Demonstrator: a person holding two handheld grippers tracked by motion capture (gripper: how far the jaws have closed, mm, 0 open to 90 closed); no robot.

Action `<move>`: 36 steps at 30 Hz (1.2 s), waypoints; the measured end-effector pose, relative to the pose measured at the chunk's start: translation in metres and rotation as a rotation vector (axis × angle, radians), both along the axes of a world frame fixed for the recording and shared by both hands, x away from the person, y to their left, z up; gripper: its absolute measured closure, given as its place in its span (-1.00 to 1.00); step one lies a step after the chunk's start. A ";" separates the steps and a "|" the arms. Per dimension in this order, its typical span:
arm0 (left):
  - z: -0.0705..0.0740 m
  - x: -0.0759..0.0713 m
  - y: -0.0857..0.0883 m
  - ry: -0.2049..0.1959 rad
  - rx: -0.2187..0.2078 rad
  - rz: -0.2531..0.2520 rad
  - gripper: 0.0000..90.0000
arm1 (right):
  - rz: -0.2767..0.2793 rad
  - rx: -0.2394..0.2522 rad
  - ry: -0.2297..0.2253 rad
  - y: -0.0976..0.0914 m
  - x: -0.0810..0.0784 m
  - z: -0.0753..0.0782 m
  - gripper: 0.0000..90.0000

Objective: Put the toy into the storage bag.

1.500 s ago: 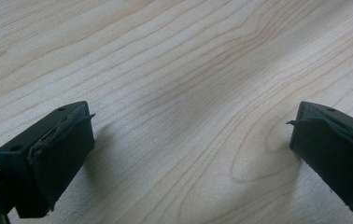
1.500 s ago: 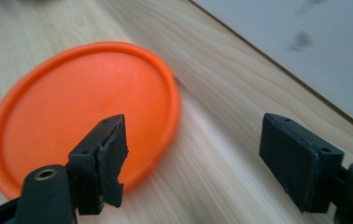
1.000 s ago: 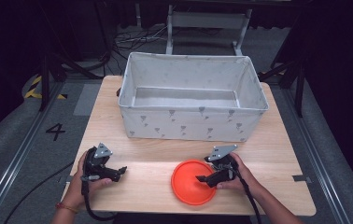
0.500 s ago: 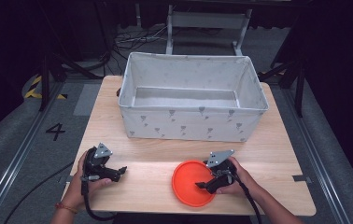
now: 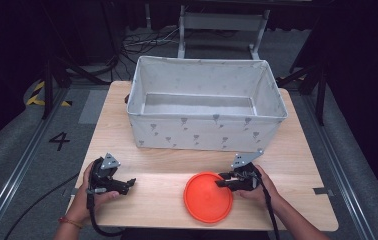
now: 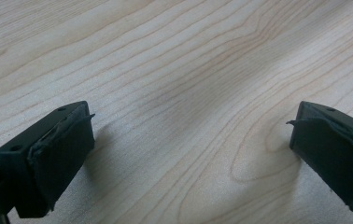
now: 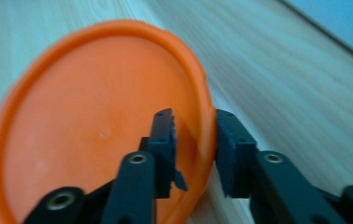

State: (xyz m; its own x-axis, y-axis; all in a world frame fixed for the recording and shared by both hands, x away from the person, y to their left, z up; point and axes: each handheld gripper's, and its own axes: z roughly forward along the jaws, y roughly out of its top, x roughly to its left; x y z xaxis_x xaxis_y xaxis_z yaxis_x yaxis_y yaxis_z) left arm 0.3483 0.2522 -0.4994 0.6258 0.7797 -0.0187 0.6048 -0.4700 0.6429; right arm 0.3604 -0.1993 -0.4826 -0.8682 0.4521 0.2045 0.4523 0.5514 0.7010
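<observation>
An orange plate (image 5: pixel 207 197) lies on the wooden table (image 5: pixel 297 165) near its front edge, right of centre. My right gripper (image 5: pixel 220 183) reaches in from the plate's right side. Its jaws have just been closing, and they now straddle the rim. In the right gripper view the orange plate (image 7: pixel 95 116) has one jaw inside it and the other outside, and my right gripper (image 7: pixel 195 123) pinches its edge. My left gripper (image 5: pixel 129 183) rests at the front left, open. In the left gripper view my left gripper (image 6: pixel 191 130) has bare wood between its wide-set jaws.
A large white fabric bin (image 5: pixel 207 132) with grey prints stands open at the back of the table, nothing visible inside. Bare wood lies between the two grippers. Cables and a metal frame (image 5: pixel 222 22) stand on the floor behind the table.
The right gripper has closed its jaws on the plate's right rim. The left hand has kept still.
</observation>
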 end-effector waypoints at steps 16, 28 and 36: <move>0.000 0.000 0.000 0.000 -0.001 -0.002 -1.00 | 0.091 0.057 -0.114 -0.009 -0.018 0.047 0.83; 0.000 0.000 0.000 0.000 -0.001 -0.003 -1.00 | 0.060 0.011 -0.221 -0.028 -0.027 0.074 0.83; 0.000 0.000 0.000 0.004 -0.004 0.000 -1.00 | 0.048 -0.030 -0.260 -0.039 -0.032 0.084 0.83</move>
